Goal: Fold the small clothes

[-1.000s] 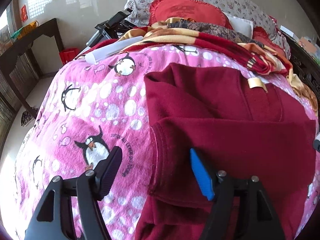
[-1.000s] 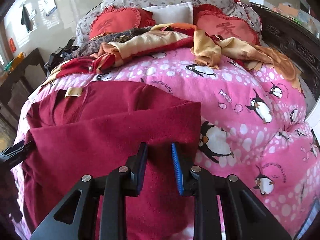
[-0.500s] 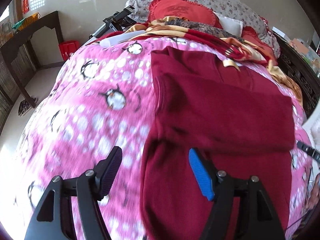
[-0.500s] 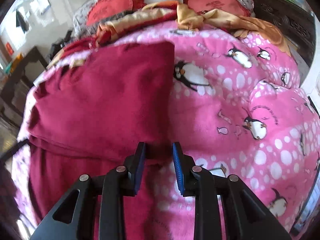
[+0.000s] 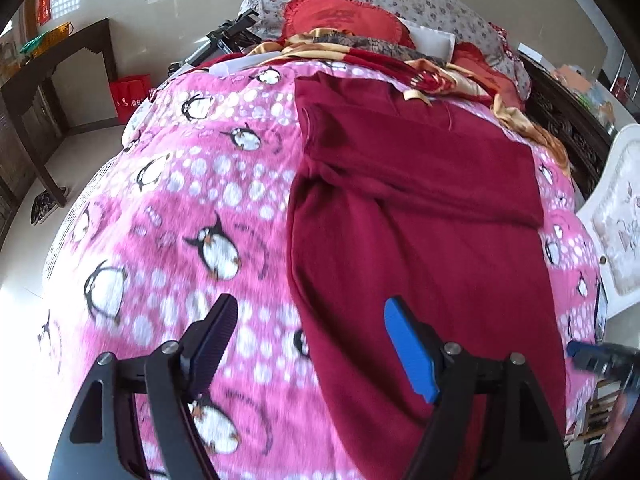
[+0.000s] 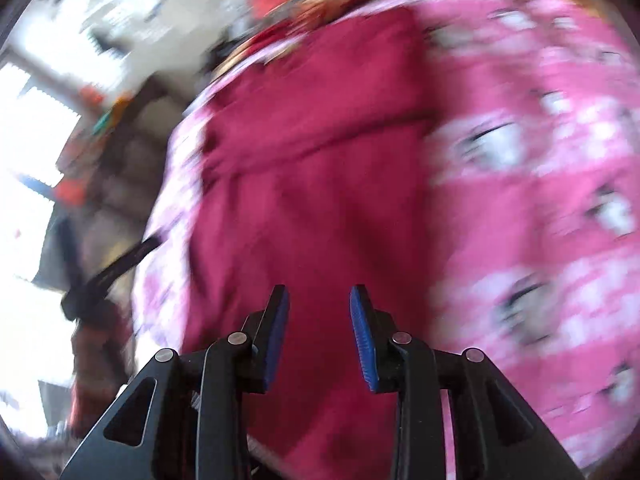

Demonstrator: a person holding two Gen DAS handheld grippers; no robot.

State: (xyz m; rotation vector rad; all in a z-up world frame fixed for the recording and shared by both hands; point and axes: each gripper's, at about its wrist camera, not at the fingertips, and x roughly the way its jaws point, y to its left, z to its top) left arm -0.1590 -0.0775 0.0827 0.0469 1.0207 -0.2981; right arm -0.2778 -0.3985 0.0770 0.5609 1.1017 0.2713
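Note:
A dark red garment [image 5: 420,216] lies on a pink penguin blanket [image 5: 180,208], its upper part folded across in a band. My left gripper [image 5: 312,344] is wide open and empty above the garment's near left edge. In the blurred right wrist view the garment [image 6: 312,184] fills the middle. My right gripper [image 6: 320,324] hovers over its near part, jaws slightly apart with nothing between them. The right gripper's tip [image 5: 600,360] shows at the right edge of the left wrist view.
Red and floral pillows [image 5: 344,20] and crumpled patterned cloth [image 5: 432,72] lie at the bed's head. A dark wooden table [image 5: 52,92] and red bag [image 5: 130,94] stand left of the bed. A white chair [image 5: 616,220] stands right.
Both grippers have drawn back toward the near end of the garment, away from the folded band. The right gripper opened slightly and its view swings fast, now blurred.

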